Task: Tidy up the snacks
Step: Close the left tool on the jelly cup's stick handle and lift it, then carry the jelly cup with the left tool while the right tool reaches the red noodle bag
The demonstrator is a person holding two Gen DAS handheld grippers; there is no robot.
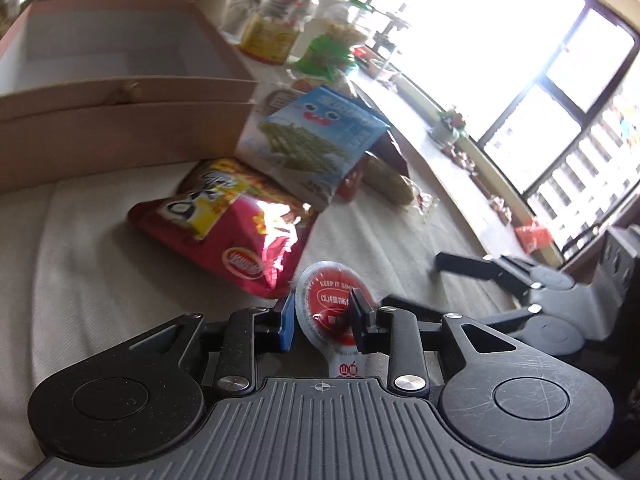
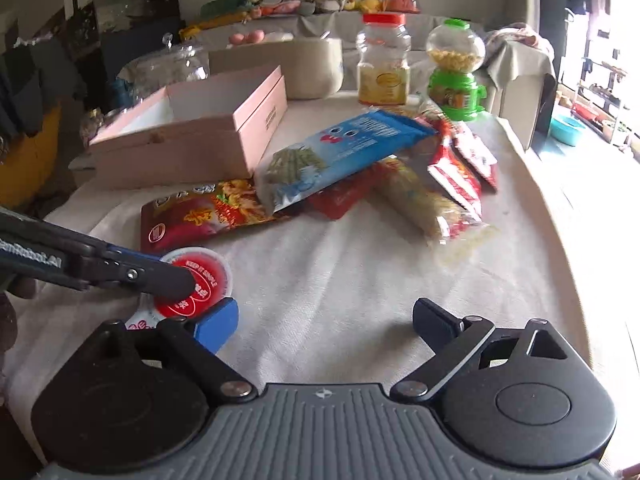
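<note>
Left gripper angled down, its blue and black pads bracketing a small round red-lidded plastic cup; whether they pinch it I cannot tell.

Right gripper spread wide, empty, just beside. Cream tablecloth; pink open box and snack packets beyond, bright window.

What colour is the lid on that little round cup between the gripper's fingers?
Red, with white lettering, on the small jelly cup; the left wrist view shows it best.

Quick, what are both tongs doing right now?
Left tongs: around the red jelly cup; cannot tell if gripping.
Right tongs: open, holding nothing.
</note>
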